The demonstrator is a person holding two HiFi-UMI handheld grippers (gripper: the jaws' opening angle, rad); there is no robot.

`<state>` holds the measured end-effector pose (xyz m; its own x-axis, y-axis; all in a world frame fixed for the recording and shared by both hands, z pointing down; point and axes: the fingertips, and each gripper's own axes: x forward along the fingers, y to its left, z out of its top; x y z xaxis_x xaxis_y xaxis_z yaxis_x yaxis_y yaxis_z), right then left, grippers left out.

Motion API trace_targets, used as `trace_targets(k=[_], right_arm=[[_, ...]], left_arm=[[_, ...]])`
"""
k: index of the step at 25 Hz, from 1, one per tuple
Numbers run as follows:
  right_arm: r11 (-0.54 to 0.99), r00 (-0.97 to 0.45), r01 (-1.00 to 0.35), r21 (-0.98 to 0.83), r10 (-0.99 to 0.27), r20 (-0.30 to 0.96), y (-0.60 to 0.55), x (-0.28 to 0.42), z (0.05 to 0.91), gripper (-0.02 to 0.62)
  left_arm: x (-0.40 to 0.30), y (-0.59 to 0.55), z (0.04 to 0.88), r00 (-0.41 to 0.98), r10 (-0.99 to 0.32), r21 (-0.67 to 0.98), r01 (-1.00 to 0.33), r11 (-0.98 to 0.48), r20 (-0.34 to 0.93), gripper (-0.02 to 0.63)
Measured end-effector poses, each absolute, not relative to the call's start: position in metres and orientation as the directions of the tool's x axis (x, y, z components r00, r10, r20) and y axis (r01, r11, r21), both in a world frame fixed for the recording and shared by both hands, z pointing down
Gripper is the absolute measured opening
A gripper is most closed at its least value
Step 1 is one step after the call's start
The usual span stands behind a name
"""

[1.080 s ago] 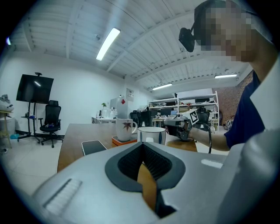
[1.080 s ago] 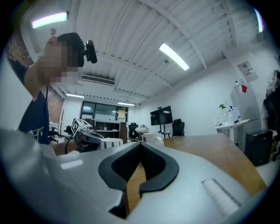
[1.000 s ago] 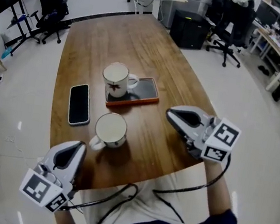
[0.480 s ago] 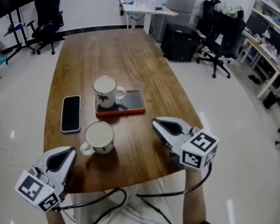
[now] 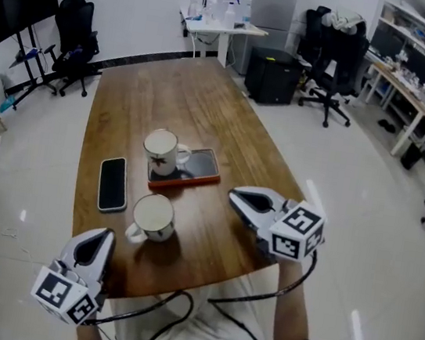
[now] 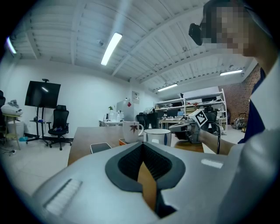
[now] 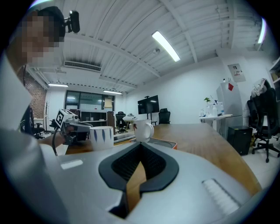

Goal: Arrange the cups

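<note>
Two white cups stand on the wooden table [image 5: 206, 109]. The leaf-print cup [image 5: 160, 149] rests on an orange-cased device [image 5: 197, 169]. The blue-marked cup [image 5: 152, 216] stands nearer, with its handle pointing to the left. My left gripper [image 5: 102, 237] hovers shut and empty at the near table edge, just left of the near cup. At the near right edge my right gripper [image 5: 237, 198] is also shut and empty, pointing toward the cups. The left gripper [image 6: 142, 151] view shows the blue-marked cup [image 6: 156, 136] and the leaf-print cup [image 6: 131, 131] ahead. The right gripper [image 7: 141, 153] view shows the blue-marked cup [image 7: 101, 136] and the leaf-print cup [image 7: 143, 129].
A black phone [image 5: 113, 184] lies flat left of the cups. Office chairs [image 5: 334, 41], a black cabinet [image 5: 272, 75], desks and a screen on a stand [image 5: 19, 9] surround the table on the white floor.
The head view has shifted and pulled back a little. The right gripper has drifted slightly. Both grippers stay shut, and the cups have not moved on the table.
</note>
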<state>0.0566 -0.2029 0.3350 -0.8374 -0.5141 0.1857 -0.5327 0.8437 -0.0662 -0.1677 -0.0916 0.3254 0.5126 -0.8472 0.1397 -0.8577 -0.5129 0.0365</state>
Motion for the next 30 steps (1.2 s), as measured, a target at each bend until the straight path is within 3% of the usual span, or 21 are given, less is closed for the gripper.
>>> trace_targets(k=[30], right_arm=[[0.877,-0.869,-0.476,-0.060,-0.459,0.186,-0.195,0.051,0.331,0.005]], left_arm=[[-0.147,-0.088,0.327,0.629,-0.760,0.064,-0.776,-0.628,0.163,0.003]])
